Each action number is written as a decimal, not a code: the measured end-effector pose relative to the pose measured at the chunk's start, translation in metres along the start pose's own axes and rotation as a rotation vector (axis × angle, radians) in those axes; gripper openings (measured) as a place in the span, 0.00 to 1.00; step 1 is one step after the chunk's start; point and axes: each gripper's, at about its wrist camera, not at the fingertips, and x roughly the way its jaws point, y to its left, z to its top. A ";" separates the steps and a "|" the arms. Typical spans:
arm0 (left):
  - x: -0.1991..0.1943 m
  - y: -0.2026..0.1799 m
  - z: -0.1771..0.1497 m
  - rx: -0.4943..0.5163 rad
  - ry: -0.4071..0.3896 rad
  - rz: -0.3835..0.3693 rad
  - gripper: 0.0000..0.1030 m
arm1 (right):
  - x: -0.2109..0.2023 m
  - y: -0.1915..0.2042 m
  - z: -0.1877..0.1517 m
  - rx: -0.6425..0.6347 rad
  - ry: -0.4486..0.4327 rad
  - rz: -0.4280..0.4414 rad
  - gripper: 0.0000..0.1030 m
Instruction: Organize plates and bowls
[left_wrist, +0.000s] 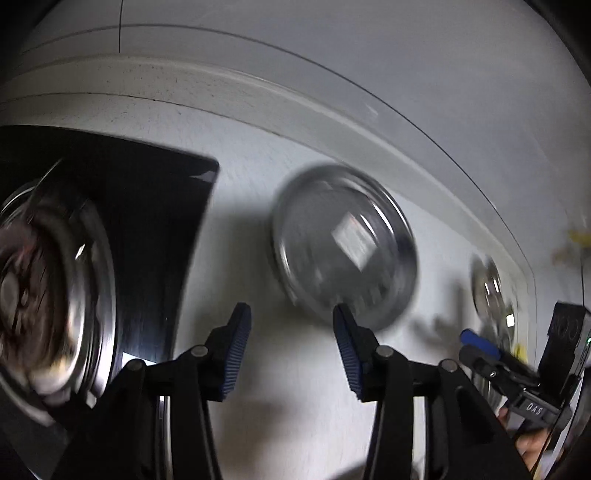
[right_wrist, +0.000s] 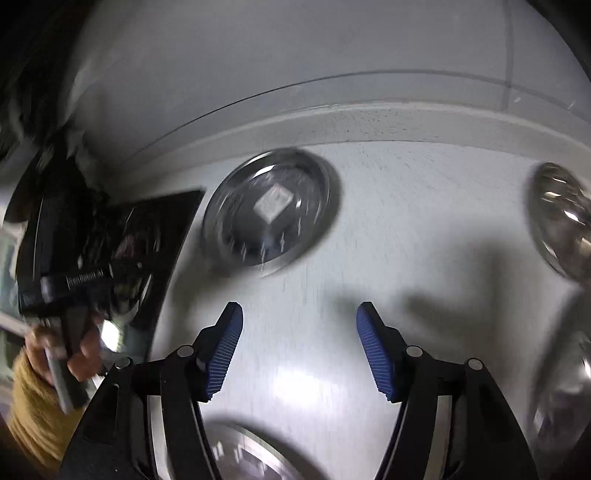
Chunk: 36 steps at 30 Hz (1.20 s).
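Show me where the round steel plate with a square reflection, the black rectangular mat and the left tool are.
Round steel plate (right_wrist: 271, 214): right wrist view, its centre.
Black rectangular mat (left_wrist: 155, 229): left wrist view, bare surface.
Left tool (left_wrist: 291, 349): left wrist view, between fingertips.

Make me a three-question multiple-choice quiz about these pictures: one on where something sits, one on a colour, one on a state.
1. The steel bowl with the sticker sits
A) on the white counter
B) on the black mat
C) in a gripper

2. The finger pads are
A) red
B) blue
C) green

3. The right gripper is
A) shut on a bowl
B) shut, empty
C) open, empty

Answers: 1 A, white counter surrounds it. 2 B, the ribbed pads are blue. 3 C, its fingers stand apart with only counter between.
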 end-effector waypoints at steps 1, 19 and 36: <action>0.009 0.002 0.011 -0.019 0.003 0.004 0.43 | 0.011 -0.004 0.011 0.020 0.005 0.014 0.57; 0.050 0.010 0.033 -0.009 -0.021 0.006 0.06 | 0.084 -0.002 0.054 0.015 0.017 0.001 0.10; -0.134 -0.052 -0.081 0.176 -0.142 -0.151 0.08 | -0.091 0.067 -0.022 -0.070 -0.178 -0.004 0.10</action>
